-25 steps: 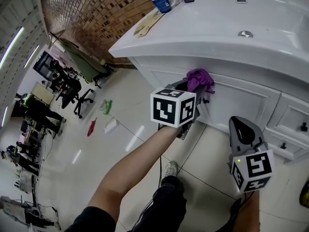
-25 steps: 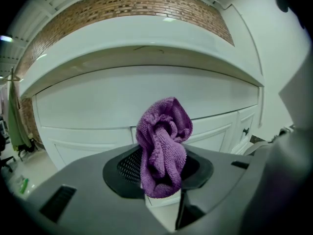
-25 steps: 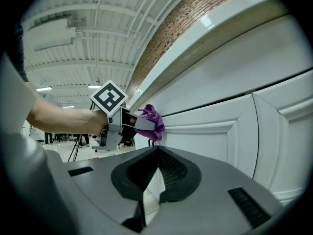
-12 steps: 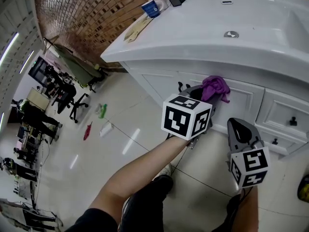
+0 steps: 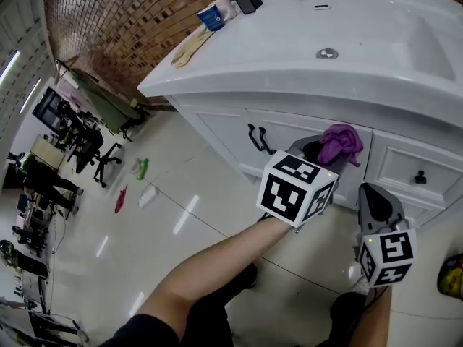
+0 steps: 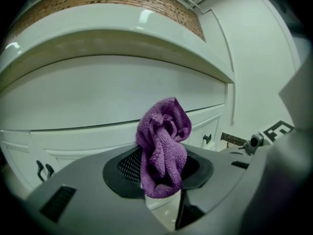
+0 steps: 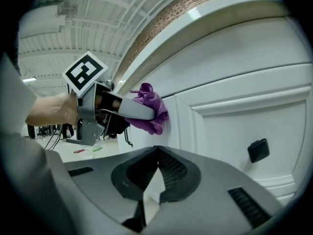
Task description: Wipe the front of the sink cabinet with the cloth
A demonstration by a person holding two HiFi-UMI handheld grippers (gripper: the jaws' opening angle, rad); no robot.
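Jaws of the left gripper (image 6: 161, 177) are clamping a bunched purple cloth (image 6: 163, 138), which is sticking up from between them toward the white sink cabinet (image 6: 98, 94). Only the right gripper view is showing the contact: the cloth is pressing against the cabinet's front, on the panel just beside a drawer front with a dark knob (image 7: 258, 150). Jaws of the right gripper (image 7: 149, 177) are sitting closed together with nothing between them, facing the cabinet's front and hanging apart from it. Only the head view is showing the cabinet's top, where a blue mug (image 5: 212, 18) is standing at the back corner; its white mark is too small to read. Two dark door handles (image 5: 257, 139) are hanging on the cabinet front beside the cloth.
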